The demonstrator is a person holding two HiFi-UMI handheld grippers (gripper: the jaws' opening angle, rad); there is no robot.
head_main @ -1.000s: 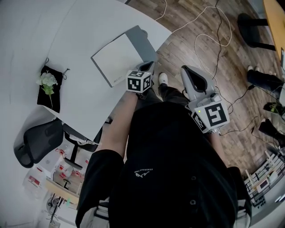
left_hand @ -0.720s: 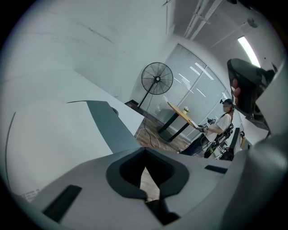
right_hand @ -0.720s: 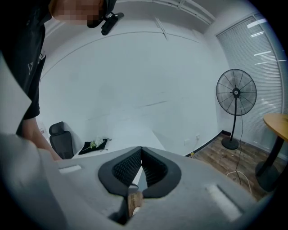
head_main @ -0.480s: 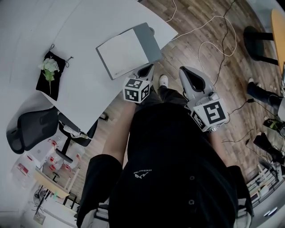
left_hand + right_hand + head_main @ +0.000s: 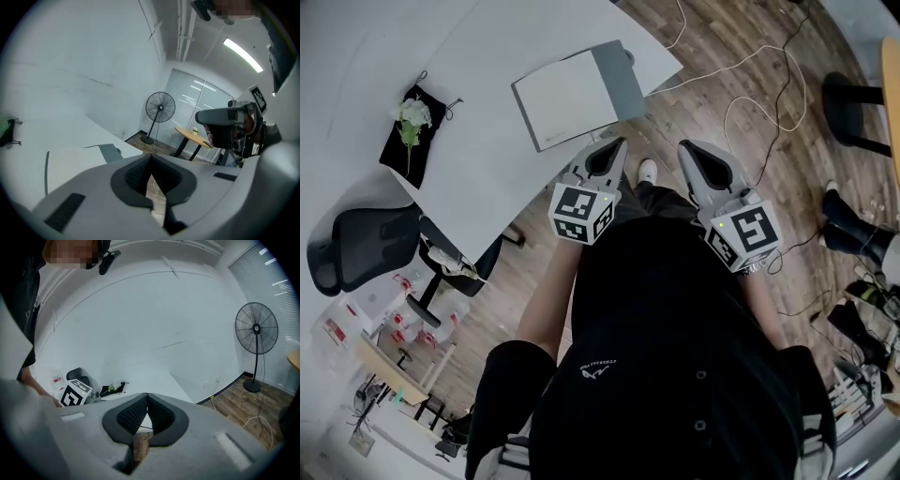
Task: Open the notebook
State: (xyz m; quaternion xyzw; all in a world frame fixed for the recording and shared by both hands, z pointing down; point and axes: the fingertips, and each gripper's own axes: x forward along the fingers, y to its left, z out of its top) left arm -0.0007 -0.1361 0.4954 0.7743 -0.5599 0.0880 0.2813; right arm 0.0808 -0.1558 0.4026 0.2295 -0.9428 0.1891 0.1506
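The notebook [image 5: 577, 94] lies closed on the white table [image 5: 478, 178], near its front corner; it has a white cover and a grey strip down its right side. My left gripper [image 5: 617, 143] hovers just off the table's edge, a little short of the notebook's near side, shut and empty. My right gripper [image 5: 686, 147] hangs beside it over the wooden floor, also shut on nothing. In the left gripper view the notebook [image 5: 70, 161] shows to the left of the shut jaws [image 5: 151, 158]. The right gripper view has its closed jaws [image 5: 147, 397] pointing over the table's corner.
A black pouch with a white flower [image 5: 412, 131] lies on the table to the left. An office chair [image 5: 356, 248] stands below the table's edge. Cables [image 5: 750, 84] trail over the wooden floor. A standing fan [image 5: 160, 108] and a round table [image 5: 197, 136] are farther off.
The left gripper has drawn back from the notebook's near edge toward the person's body. The head view has shifted, so the table and notebook sit higher in the picture. Both grippers stay shut.
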